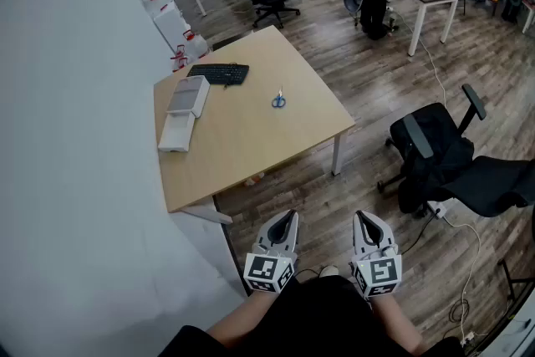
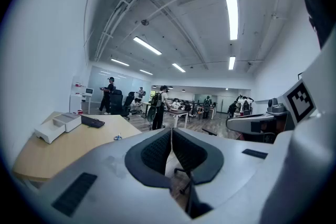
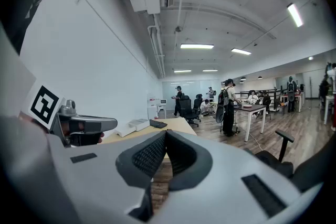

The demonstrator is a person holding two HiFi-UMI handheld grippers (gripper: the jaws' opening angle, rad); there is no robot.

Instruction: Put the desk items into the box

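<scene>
head view: left claw (image 1: 288, 218) and right claw (image 1: 362, 218) are both pinched shut and empty, over the floor, well short of the counter (image 1: 251, 148). on it: keyboard (image 1: 218, 73), scissors (image 1: 278, 100), white box (image 1: 179, 119) near the wall-side edge.
risks, my guess: the scissors are small and flat, so a claw opened late would just skate them away. a nudge could push the box off that edge. the cable (image 1: 471, 251) by the chair (image 1: 443, 159) could snag a foot.
left gripper view: pads meet, nothing between. it shows the ceiling lights, which the head view lacks.
right gripper view: same closed pads. only this one shows the left claw side-on. can't make out the scissors here.
</scene>
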